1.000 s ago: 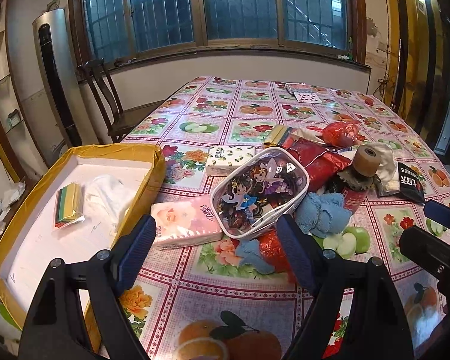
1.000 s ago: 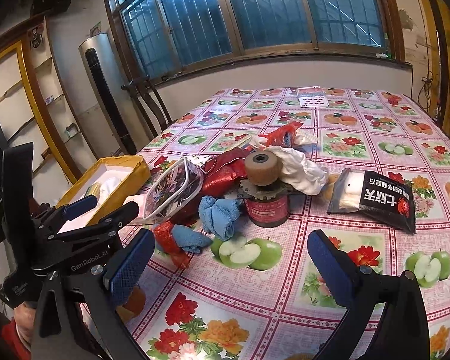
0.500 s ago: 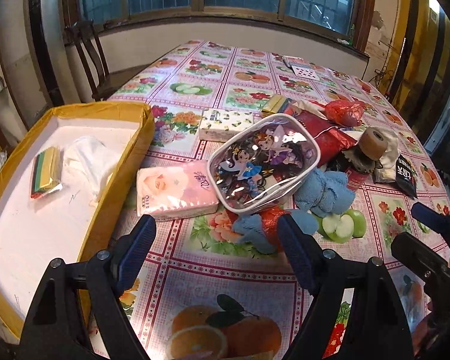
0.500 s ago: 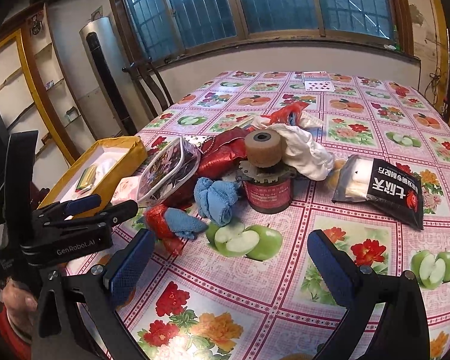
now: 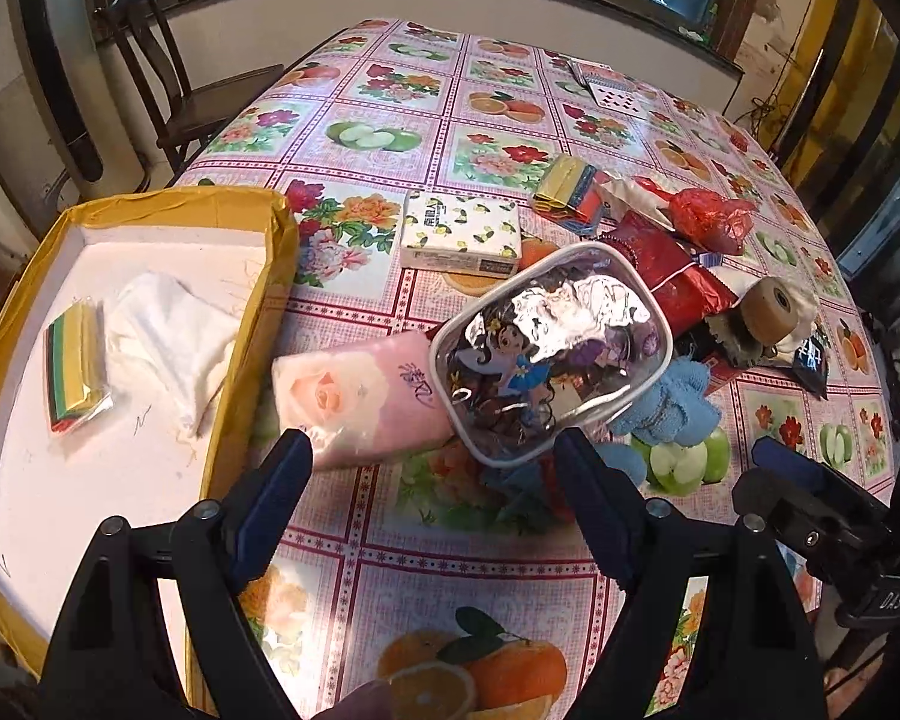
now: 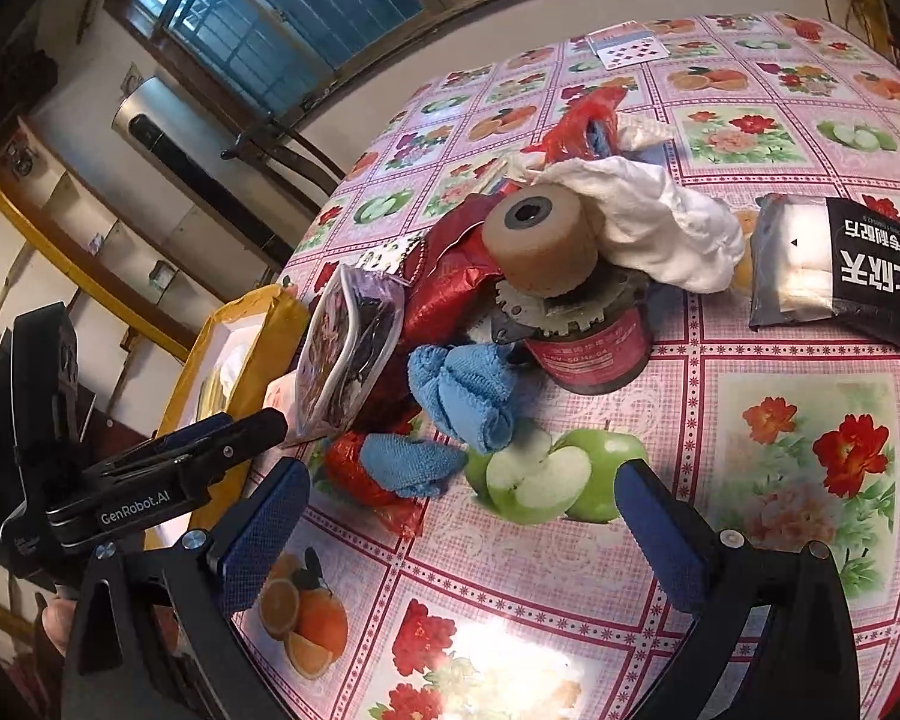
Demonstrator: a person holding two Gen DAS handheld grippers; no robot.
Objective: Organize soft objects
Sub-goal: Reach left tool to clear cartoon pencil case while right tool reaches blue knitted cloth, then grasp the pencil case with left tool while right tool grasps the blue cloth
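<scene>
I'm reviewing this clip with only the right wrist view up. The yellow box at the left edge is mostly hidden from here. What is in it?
Observer: The left wrist view shows the yellow box holding a crumpled white cloth and a wrapped pack of coloured sheets.
Operator: I see the cartoon pouch edge-on. What is on its far side?
Observer: A pink tissue pack with a rose print lies between the cartoon pouch and the box. The pouch overlaps its edge in that view.
Operator: Is the left gripper holding anything?
Observer: No. The left gripper is empty, its jaws wide apart, just short of the pink pack.
</scene>
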